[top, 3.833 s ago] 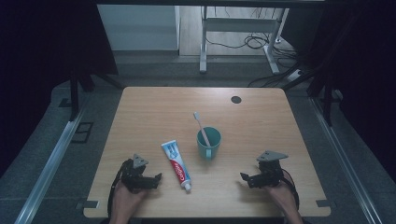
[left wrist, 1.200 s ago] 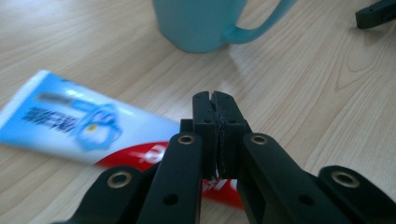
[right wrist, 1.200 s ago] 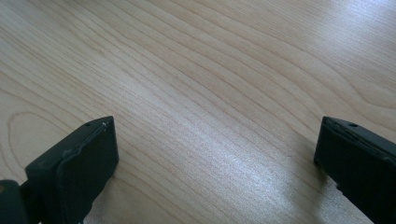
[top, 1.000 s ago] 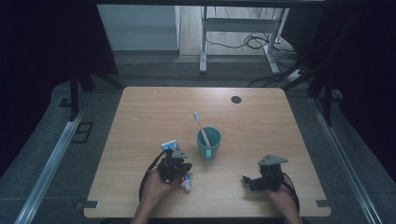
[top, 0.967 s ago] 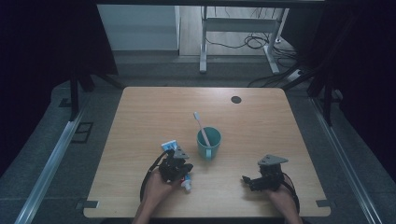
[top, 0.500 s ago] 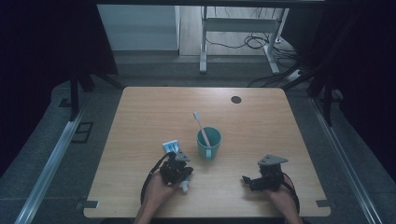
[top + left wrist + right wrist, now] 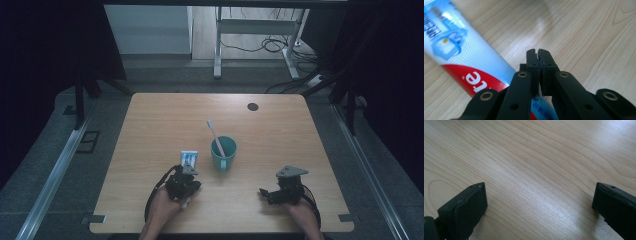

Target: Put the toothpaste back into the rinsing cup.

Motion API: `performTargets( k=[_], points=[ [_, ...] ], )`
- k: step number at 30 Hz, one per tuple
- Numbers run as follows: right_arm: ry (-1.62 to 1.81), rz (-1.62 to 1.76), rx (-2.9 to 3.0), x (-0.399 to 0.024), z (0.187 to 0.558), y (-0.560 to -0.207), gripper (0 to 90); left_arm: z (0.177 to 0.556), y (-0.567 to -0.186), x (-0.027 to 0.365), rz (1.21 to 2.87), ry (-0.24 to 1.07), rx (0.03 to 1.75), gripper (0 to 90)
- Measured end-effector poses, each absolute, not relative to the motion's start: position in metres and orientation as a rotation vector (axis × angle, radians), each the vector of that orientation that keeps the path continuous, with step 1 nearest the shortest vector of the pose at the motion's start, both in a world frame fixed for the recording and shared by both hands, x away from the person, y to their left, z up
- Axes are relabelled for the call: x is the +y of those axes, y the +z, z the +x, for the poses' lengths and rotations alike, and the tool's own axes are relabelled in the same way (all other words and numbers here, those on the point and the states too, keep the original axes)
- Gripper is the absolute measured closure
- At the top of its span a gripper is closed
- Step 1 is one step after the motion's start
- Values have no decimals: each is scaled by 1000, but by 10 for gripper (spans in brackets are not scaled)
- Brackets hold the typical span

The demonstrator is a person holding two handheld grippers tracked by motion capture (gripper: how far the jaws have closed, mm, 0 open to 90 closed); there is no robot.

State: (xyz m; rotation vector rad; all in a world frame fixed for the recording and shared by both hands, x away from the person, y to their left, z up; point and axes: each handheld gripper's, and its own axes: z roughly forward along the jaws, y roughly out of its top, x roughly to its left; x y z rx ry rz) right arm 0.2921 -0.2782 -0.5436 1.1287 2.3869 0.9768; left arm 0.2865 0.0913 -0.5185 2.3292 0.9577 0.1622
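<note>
Pale wooden table (image 7: 280, 145) amid dark curtains (image 7: 45, 45).

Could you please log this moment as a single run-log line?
left gripper: shut, above toothpaste tube | right gripper: open, over bare table | toothbrush: in teal cup

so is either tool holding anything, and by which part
Apparently nothing. The left tool has its jaws shut on each other, with the blue, white and red toothpaste tube passing beneath them, not between. The right tool is open and empty.
</note>
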Motion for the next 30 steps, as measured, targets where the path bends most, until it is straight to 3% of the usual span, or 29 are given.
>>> performTargets(
  k=[30],
  points=[
    [977, 1128, 2387, -278, 292, -544, 0, 287, -511, 128, 2337, 212, 1044, 854]
  ],
)
